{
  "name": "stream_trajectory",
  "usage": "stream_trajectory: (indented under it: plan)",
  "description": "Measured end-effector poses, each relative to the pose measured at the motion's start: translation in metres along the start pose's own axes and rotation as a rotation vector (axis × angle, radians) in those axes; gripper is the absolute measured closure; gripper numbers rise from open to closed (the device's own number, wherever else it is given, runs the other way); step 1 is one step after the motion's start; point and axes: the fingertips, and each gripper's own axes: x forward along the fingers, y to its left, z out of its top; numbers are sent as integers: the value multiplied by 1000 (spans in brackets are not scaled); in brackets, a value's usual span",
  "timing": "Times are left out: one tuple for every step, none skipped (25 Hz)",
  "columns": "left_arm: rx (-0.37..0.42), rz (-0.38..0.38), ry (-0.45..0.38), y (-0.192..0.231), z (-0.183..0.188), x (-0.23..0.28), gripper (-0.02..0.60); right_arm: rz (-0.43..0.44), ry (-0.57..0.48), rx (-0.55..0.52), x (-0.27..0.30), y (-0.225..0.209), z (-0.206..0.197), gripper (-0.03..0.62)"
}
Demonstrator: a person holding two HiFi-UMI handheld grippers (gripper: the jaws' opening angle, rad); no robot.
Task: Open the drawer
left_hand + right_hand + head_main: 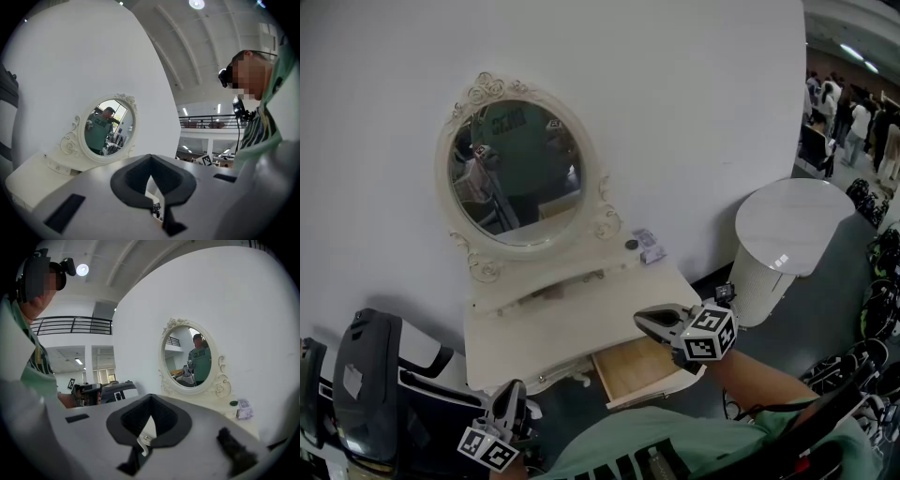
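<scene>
Pale wood, bare and empty as far as I can see. That's the floor of the drawer (pixel 637 367), standing out from under the right end of the white vanity table (pixel 534 337), so the job looks as good as done.

What could go wrong now? Any further tug and I'd worry the drawer runs off its guides and drops, since it already hangs well clear of the table front. The other risk is the right gripper (pixel 645 322) — it hovers just over the drawer's back corner by the tabletop edge, and a careless dip would knock the front panel or shove the drawer back in. I can't make out a handle from here.

The right forearm reaches in from the lower right with the gripper roughly level and its nose aimed at the oval mirror (pixel 517 173). In its own view its jaws are pressed together with nothing between them. The left gripper (pixel 512 392) sits low by the person's body, well apart from the drawer — its jaws also meet at the tip and hold nothing.
</scene>
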Motion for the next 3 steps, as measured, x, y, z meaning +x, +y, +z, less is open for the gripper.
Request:
stream_trajectory:
  plan:
    - [0, -1, 0, -1, 0, 0, 572, 0, 1, 1, -1, 0, 0, 583]
    - [-1, -1, 1, -2, -1, 0, 574, 0, 1, 1, -1, 0, -1, 583]
    - [-1, -1, 1, -2, -2, 0, 574, 1, 2, 2, -2, 1, -1, 583]
